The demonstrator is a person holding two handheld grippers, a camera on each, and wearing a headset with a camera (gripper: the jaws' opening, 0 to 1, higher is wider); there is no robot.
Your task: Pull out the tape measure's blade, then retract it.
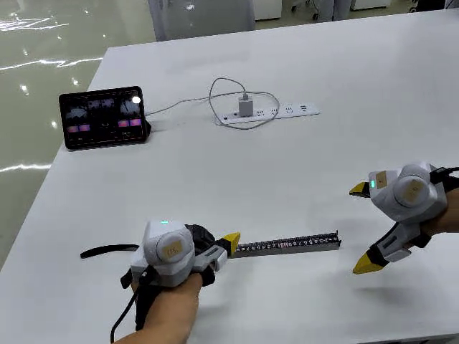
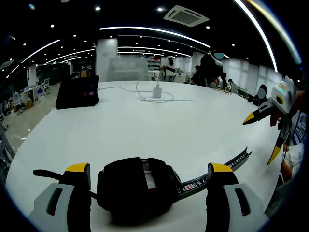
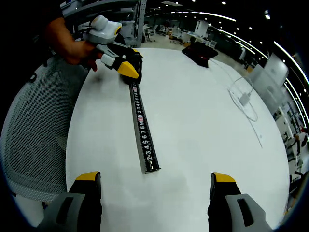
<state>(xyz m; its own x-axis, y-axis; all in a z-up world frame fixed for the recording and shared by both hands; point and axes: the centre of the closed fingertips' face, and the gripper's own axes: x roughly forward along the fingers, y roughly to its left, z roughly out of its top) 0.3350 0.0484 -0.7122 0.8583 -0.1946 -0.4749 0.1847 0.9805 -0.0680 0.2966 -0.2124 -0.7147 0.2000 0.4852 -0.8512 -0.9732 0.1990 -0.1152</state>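
The black tape measure case [image 1: 203,235] rests on the white table [image 1: 287,179] between the jaws of my left gripper [image 1: 219,247], which stand wide and open around it [image 2: 148,168]. Its blade [image 1: 287,245] lies flat, drawn out to the right, and a black strap [image 1: 107,251] trails left from the case. My right gripper [image 1: 360,229] hovers open just past the blade's tip [image 3: 152,166], with nothing between its fingers [image 3: 153,180]. The right gripper view looks along the numbered blade [image 3: 142,125] to the left gripper [image 3: 126,65].
A dark tablet [image 1: 104,118] stands at the back left. A white power strip [image 1: 287,112] with a charger [image 1: 245,107] and looped cable lies at the back centre. A mesh chair [image 3: 34,121] sits beside the near table edge. People stand far behind the table [image 2: 207,67].
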